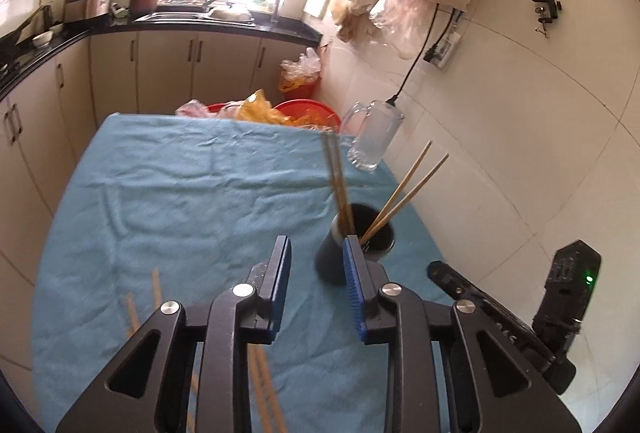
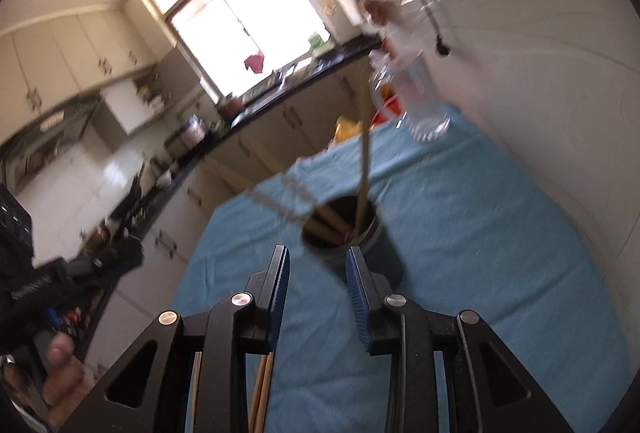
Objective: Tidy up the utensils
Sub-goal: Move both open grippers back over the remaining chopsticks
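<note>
A blue cloth (image 1: 180, 193) covers the table, reaching from the near edge to the far end by the cabinets. On its right side, close to the tiled wall, stands a dark cup (image 1: 352, 245) holding several chopsticks (image 1: 404, 193), some leaning right, one blurred pair (image 1: 338, 177) nearly upright. Farther along the same side sits a clear glass mug (image 1: 374, 135). More loose chopsticks (image 1: 156, 289) lie on the cloth near the left edge, partly hidden under the gripper body. The left gripper (image 1: 316, 273) hovers beside the cup, jaws spread, nothing between them. The right gripper (image 2: 316, 273) is likewise spread and empty, just short of the cup (image 2: 348, 233).
</note>
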A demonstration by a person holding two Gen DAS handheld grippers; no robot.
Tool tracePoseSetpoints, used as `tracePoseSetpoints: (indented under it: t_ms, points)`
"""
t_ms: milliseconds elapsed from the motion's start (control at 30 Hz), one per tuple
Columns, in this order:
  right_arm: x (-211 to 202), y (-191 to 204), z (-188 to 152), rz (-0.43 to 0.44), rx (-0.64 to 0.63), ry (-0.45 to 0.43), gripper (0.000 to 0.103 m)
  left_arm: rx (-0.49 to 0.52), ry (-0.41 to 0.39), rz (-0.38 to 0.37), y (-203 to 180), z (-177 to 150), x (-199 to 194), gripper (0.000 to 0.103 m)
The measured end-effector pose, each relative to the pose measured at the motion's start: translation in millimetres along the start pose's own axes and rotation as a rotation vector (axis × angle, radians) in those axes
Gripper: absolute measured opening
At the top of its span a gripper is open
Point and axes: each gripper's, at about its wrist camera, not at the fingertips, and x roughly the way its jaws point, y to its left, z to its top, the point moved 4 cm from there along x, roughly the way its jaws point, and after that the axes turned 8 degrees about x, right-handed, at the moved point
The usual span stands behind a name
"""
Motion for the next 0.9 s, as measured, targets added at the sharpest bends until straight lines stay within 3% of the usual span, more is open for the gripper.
tracePoseSetpoints:
  t_ms: [267, 567, 733, 900]
  points:
    - [29, 29, -68, 0.015, -0.080, 0.189, 0.032, -0.079, 0.085, 0.080, 53, -82, -28, 0.027]
    - [46, 46, -124, 0.002, -0.154, 0.300, 0.032, -0.273, 0.199, 0.130, 117, -175, -28, 0.027]
    - [57, 50, -143, -0.017, -0.189, 0.334, 0.032, -0.321, 0.230, 0.139, 135, -189, -16, 0.027]
    - [68, 48, -140, -0.021, -0.184, 0.337, 0.032, -0.322, 0.246, 0.144, 139, -188, -6, 0.027]
